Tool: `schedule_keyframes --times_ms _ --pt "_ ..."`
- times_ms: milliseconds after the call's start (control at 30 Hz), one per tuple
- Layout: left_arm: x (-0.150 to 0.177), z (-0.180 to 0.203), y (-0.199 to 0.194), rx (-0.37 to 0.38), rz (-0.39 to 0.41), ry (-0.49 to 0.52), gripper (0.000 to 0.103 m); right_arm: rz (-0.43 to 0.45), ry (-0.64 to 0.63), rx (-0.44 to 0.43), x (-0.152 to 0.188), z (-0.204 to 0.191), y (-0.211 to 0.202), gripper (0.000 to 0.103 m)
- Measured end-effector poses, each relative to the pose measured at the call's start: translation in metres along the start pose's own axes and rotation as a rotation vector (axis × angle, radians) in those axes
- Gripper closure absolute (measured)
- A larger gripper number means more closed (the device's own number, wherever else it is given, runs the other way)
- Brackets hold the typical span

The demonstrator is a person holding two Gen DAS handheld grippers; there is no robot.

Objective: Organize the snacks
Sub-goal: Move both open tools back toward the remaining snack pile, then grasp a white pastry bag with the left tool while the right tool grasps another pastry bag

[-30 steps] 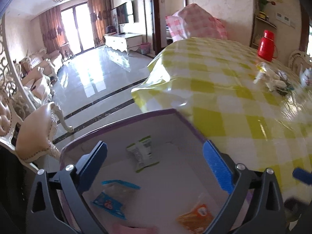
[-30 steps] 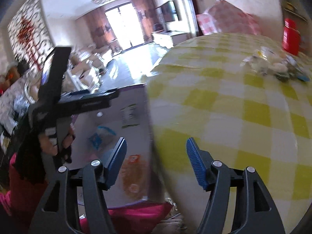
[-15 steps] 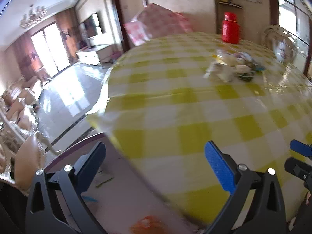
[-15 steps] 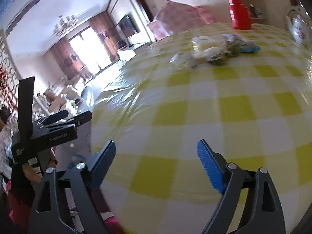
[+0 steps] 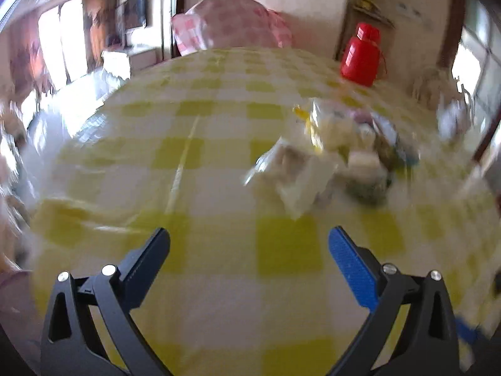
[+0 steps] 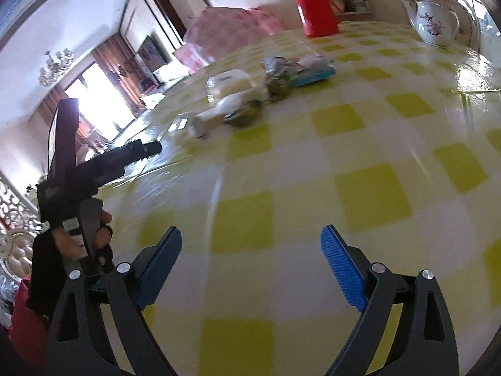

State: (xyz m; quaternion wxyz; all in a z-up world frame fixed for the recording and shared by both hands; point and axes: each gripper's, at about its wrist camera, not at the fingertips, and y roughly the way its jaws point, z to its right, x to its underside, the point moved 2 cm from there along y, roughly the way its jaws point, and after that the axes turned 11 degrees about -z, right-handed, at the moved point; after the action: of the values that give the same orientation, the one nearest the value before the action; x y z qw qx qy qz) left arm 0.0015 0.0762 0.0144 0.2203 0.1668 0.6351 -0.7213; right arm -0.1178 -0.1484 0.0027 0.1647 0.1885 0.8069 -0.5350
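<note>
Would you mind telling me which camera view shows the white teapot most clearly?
The right wrist view shows it best: the white teapot stands sharp at the table's far edge, with its floral pattern, spout, lid and handle visible. In the left wrist view, motion blur leaves only a pale smear near the right edge where the teapot may be.

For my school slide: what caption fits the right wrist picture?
Open right gripper over yellow checked tablecloth, facing small wrapped snack pile.

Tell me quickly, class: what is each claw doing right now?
Left claw: open, holding nothing.
Right claw: open, holding nothing.
</note>
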Motion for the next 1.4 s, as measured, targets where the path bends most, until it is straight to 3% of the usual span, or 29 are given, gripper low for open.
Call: schedule_keyframes --times_ms 100,167,267,367,400,433,500,533,700,767,800,833,933,1100,1233,1333,1367,1400 --pt "-0.027 -0.01 0.019 0.139 0.01 -0.196 0.002 -0.018 0.051 -0.022 -0.017 0.017 0.011 0.015" --pt "-0.043 -0.015 0.033 0.155 -0.004 -0.282 0.002 -0.001 0.073 -0.059 -0.02 0.022 0.013 0.014" --pt "-0.062 -0.016 0.054 0.118 -0.038 -0.339 0.002 0.008 0.057 -0.074 -0.019 0.021 0.011 0.014" --pt "-0.069 -0.005 0.063 0.029 -0.059 -0.251 0.004 0.006 0.05 -0.084 -0.017 0.019 0.009 0.014" --pt "-0.067 0.001 0.059 0.01 -0.03 -0.215 0.017 0.005 0.05 -0.089 -0.016 0.019 0.008 0.014" --pt "-0.065 0.001 0.056 -0.002 -0.015 -0.205 0.057 0.005 0.053 -0.094 -0.016 0.019 0.007 0.015" --pt "-0.06 -0.002 0.053 -0.003 -0.009 -0.207 0.078 0.003 0.058 -0.095 -0.017 0.02 0.008 0.015" --pt "-0.059 -0.005 0.051 0.002 -0.002 -0.212 0.093 0.0 0.055 -0.093 -0.019 0.019 0.009 0.015" --pt "-0.052 -0.028 0.057 0.063 0.013 -0.316 0.093 -0.02 0.036 -0.046 -0.045 0.013 0.021 0.016" --pt "-0.049 -0.036 0.053 0.114 0.04 -0.355 0.072 0.002 0.032 -0.031 -0.067 0.009 0.025 0.017" --pt "-0.049 -0.039 0.051 0.129 0.054 -0.379 0.037 0.005 0.04 -0.038 -0.079 0.008 0.029 0.018" --pt "-0.048 -0.042 0.047 0.143 0.075 -0.394 0.019 0.007 0.066 -0.055 -0.094 0.008 0.035 0.019" --pt "-0.046 -0.045 0.038 0.137 0.14 -0.415 0.019 0.042 0.086 -0.034 -0.133 0.001 0.052 0.023" --pt "-0.046 -0.03 0.028 0.086 0.197 -0.344 0.019 0.028 0.089 -0.016 -0.179 -0.024 0.087 0.032" --pt "-0.044 -0.037 0.024 0.097 0.21 -0.37 0.018 -0.036 0.024 0.151 -0.194 -0.044 0.12 0.036" --pt "-0.044 -0.036 0.024 0.097 0.207 -0.362 0.018 -0.062 -0.024 0.213 -0.191 -0.046 0.137 0.044" --pt "-0.045 -0.036 0.025 0.098 0.208 -0.359 0.018 -0.05 -0.053 0.211 -0.188 -0.047 0.137 0.06" --pt "-0.045 -0.036 0.024 0.099 0.207 -0.358 0.018 -0.04 -0.108 0.219 -0.184 -0.049 0.132 0.066"
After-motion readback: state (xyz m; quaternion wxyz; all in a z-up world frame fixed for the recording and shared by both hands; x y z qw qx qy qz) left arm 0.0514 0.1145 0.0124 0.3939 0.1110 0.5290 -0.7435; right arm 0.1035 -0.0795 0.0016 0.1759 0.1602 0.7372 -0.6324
